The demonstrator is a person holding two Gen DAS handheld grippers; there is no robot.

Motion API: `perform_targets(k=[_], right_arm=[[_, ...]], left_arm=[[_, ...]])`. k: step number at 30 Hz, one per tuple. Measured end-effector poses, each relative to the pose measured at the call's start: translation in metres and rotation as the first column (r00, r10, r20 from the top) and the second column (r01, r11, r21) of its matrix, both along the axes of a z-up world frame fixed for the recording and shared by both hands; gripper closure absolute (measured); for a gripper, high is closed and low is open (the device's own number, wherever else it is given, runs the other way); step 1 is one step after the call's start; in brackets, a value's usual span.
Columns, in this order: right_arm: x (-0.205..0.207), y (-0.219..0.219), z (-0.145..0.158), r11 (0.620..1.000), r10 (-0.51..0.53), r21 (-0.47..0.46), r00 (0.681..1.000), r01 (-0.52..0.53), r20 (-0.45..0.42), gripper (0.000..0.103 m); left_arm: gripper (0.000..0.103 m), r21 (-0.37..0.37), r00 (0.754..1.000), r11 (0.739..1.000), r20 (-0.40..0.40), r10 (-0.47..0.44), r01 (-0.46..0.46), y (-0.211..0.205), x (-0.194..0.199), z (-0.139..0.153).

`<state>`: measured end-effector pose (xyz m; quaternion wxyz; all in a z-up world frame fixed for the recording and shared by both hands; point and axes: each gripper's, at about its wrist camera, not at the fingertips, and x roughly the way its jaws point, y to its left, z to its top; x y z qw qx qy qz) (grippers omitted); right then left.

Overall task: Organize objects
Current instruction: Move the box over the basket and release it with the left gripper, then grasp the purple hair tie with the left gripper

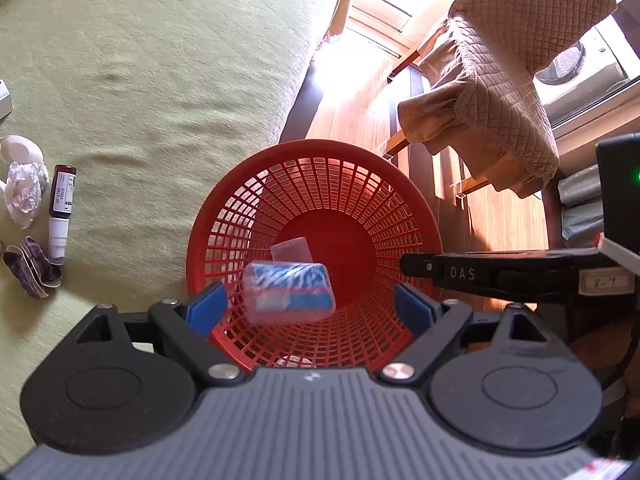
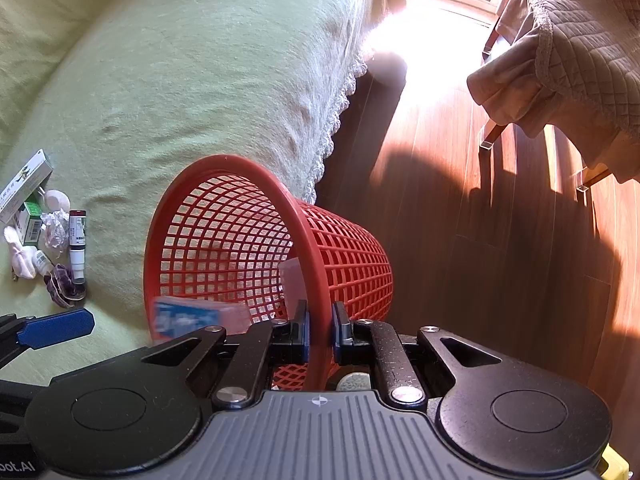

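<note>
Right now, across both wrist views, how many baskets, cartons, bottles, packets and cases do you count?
Red plastic mesh basket: 1
Green-and-white cardboard cartons: 2
Small labelled bottles: 2
Blue-and-white wrapped packet: 1
Translucent plastic case: 1
Total: 7

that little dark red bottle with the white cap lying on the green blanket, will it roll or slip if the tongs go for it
The bottle is round and lies on its side, so a nudge would probably roll it, though the soft green blanket may damp that. It looks small and likely light. Its smooth label could slip between the pads.
</note>
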<state>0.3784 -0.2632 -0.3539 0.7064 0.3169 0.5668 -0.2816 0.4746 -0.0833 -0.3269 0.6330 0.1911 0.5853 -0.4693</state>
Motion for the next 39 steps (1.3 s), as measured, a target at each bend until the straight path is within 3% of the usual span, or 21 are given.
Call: perform_targets(k=[5,10,16,21,27,34,39], right_arm=[[-0.003,-0.002,-0.001,1.000,-0.019,0.005,1.000,0.019,0.004,0.096],[-0.004,-0.011,-0.001,0.999,-0.045,0.010,0.999,0.045,0.016,0.096],[-0.005,-0.023,-0.002,0.996,-0.081,0.034,0.996,0.080,0.023,0.096],[-0.005,-0.020,-0.003,0.997,-0.074,0.030,0.997,0.074,0.013,0.096],[-0.002,-0.020,-0.005,0.996,-0.081,0.027,0.997,0.081,-0.005,0.096],[0.002,-0.019,-0.004,0.996,-0.089,0.013,0.996,0.089,-0.016,0.096],[0.002,-0.018,-0.003,0.996,-0.093,0.006,0.995,0.093,-0.024,0.096]], left_arm=[[0.015,-0.002,0.999,1.000,0.036,0.008,-0.008,0.009,0.005,0.005],[0.016,0.034,0.990,0.999,0.136,0.027,-0.032,0.037,0.027,0.003],[0.016,0.094,0.960,0.993,0.278,0.046,-0.075,0.084,0.072,-0.010],[0.019,0.164,0.937,0.983,0.349,0.021,-0.083,0.114,0.111,-0.034],[0.023,0.202,0.922,0.979,0.379,-0.081,0.003,0.120,0.132,-0.061],[0.028,0.185,0.919,0.982,0.377,-0.114,0.046,0.107,0.137,-0.070],[0.039,0.180,0.924,0.982,0.366,-0.115,0.051,0.098,0.140,-0.076]])
